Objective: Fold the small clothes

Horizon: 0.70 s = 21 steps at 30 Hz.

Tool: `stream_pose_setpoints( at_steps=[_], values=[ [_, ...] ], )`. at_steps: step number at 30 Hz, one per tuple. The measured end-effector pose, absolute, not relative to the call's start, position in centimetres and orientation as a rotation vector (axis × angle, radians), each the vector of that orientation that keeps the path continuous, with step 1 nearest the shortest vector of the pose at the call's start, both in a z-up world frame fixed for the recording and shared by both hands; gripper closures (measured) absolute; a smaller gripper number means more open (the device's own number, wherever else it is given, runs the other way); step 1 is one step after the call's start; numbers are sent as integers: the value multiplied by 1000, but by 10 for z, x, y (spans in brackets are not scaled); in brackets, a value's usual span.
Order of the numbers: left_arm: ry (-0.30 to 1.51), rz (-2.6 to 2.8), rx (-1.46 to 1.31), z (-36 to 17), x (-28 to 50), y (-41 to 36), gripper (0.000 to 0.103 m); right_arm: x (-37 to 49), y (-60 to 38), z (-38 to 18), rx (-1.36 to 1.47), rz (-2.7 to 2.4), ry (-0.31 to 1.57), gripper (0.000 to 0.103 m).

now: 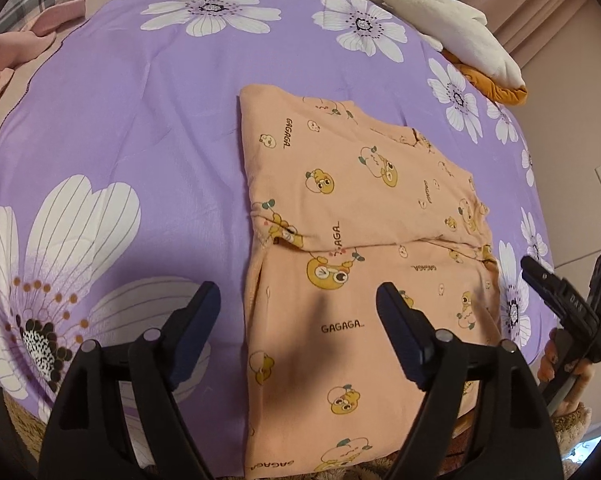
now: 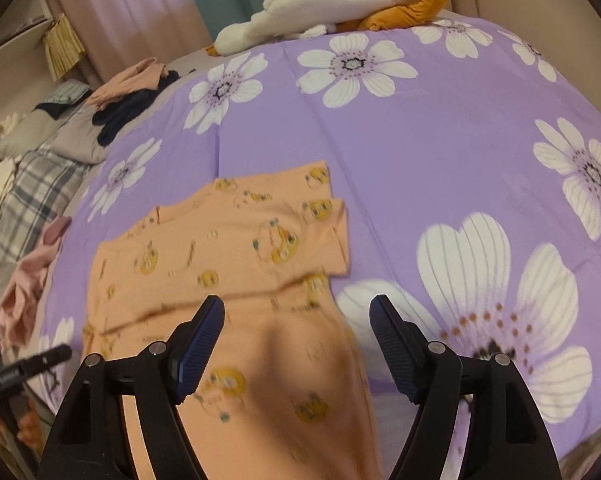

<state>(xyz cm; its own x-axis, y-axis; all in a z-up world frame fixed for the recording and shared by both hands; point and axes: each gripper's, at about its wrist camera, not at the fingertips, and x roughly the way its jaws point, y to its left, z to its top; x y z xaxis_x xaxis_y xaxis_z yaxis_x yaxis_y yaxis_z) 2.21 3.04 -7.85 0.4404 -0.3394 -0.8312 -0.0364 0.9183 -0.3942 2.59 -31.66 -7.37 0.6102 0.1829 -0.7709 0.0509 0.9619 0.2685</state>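
The peach garment point(image 1: 364, 216), printed with yellow cartoon figures and the word GAGAGA, is lying flat on the purple flowered bedspread point(image 1: 132, 128). Its far part is lying doubled over the near part, making a crosswise edge across the middle of the cloth.

The left gripper point(image 1: 298, 300) is hovering over the near left edge of the garment, jaws standing wide apart with nothing between them; one finger is over the bedspread, the other over the peach cloth. The right gripper point(image 2: 296, 312) is hanging over the garment's near right edge, likewise spread wide and holding nothing; in the left wrist view it point(image 1: 556, 292) is showing just beside the garment's right side.

Beyond the garment, at the far edge of the bedspread, a white and orange plush toy point(image 2: 340, 4) is lying. Off to the garment's left, pink clothes point(image 2: 24, 284) and a plaid cloth point(image 2: 32, 196) are lying heaped.
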Motion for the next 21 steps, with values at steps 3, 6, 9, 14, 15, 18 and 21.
stream_pose_setpoints(
  at_steps=[3,6,9,14,15,18,21],
  values=[
    [1105,-206,-400,-80,15,31,24,13,-323,-81,286,80,940,28],
    [1129,-226,-425,-86,5,32,28,-4,-333,-89,327,83,975,28],
    [1179,-236,-425,-97,-7,32,32,-26,-341,-93,372,122,992,28],
    [1209,-193,-415,-108,-24,33,35,-56,-354,-113,457,124,1066,29],
    [1211,-188,-432,-109,-25,35,35,-60,-355,-118,500,150,1081,31],
    [1206,-175,-499,-110,-25,38,37,-67,-357,-125,543,198,1102,35],
    [1194,-234,-473,-110,-31,30,42,-66,-356,-127,536,203,1087,37]
  ],
)
